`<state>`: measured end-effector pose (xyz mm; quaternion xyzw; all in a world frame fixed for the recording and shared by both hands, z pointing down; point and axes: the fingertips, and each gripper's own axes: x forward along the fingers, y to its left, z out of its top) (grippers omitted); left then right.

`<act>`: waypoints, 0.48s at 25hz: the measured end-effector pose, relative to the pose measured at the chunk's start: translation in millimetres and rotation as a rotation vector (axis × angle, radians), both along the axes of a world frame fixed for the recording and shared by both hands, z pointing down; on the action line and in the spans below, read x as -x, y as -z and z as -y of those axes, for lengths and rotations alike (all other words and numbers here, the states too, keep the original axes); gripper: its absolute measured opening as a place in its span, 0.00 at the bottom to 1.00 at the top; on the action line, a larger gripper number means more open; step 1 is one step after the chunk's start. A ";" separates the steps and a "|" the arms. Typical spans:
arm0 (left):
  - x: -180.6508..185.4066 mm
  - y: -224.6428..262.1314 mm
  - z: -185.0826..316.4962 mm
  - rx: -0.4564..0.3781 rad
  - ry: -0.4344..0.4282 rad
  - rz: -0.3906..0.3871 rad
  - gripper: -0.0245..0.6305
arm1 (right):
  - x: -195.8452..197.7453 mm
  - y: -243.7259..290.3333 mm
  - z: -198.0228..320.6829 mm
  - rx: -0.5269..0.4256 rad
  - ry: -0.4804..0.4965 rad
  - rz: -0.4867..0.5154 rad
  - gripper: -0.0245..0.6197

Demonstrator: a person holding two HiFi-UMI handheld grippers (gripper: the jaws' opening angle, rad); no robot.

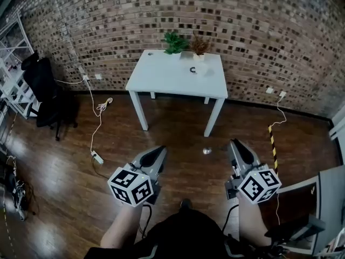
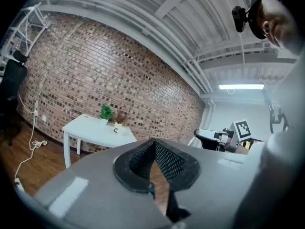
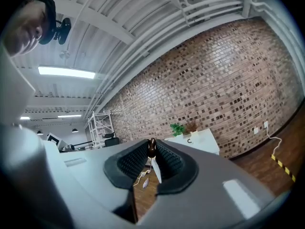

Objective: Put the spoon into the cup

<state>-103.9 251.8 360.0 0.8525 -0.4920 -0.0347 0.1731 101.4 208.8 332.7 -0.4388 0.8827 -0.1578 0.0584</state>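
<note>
We see the right gripper (image 1: 234, 143) closed on a slender thing that stands upright between its pads, dark brown at the top end and pale below. We take it for the spoon (image 3: 156, 168), though only this sliver shows and we cannot make out its bowl. In the head view the gripper's own body hides the spoon. The left gripper (image 2: 153, 143) has its jaws brought together at the tips with nothing between them, and only wooden floor (image 1: 178, 123) shows through the gap nearer the camera. Both grippers are held out roughly level above the floor, well apart from the white counter (image 1: 161, 77) that stands against the brick wall (image 1: 259, 31). The cup (image 1: 193, 69) sits toward the back right of the counter, just in front of a green plant (image 1: 174, 42) and a brown dried plant (image 1: 200, 45). It is small and white on white, so what we mostly see of it is a dark C-shaped mark, and we cannot tell whether that is a handle or print. A small shiny round thing (image 1: 207, 150) lies on the floor between the counter and the right gripper, too small to identify. At the left a black chair (image 1: 46, 88) stands beside a white rack (image 1: 12, 53) that the frame edge cuts off, and a white cable (image 1: 96, 109) runs down to a power strip (image 1: 97, 157). Our forearms and dark clothing fill the bottom edge, partly cropped.
</note>
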 end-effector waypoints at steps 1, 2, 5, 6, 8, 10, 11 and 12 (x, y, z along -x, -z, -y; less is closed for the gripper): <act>-4.2 -1.8 12.6 0.006 -0.005 0.001 0.03 | -3.3 -2.1 11.6 0.003 -0.003 0.003 0.12; -8.3 -3.8 24.1 0.011 -0.010 0.001 0.03 | -6.3 -4.2 22.1 0.009 -0.004 0.005 0.12; -16.1 -6.4 60.8 0.021 -0.010 0.004 0.03 | -13.1 -7.1 53.7 0.018 -0.006 0.010 0.12; -17.4 -6.7 73.8 0.022 -0.008 0.006 0.03 | -14.6 -7.5 64.6 0.018 -0.007 0.015 0.12; -20.5 -8.6 96.0 0.024 -0.007 0.010 0.03 | -17.8 -9.1 84.4 0.018 -0.006 0.021 0.12; -24.0 -10.0 114.3 0.024 -0.009 0.016 0.03 | -22.1 -10.8 102.9 0.018 -0.003 0.019 0.12; -25.4 -10.0 123.8 0.024 -0.008 0.018 0.03 | -24.5 -11.6 112.5 0.018 0.000 0.018 0.12; -26.1 -9.5 133.7 0.023 -0.005 0.021 0.03 | -26.7 -12.6 122.4 0.020 0.001 0.018 0.12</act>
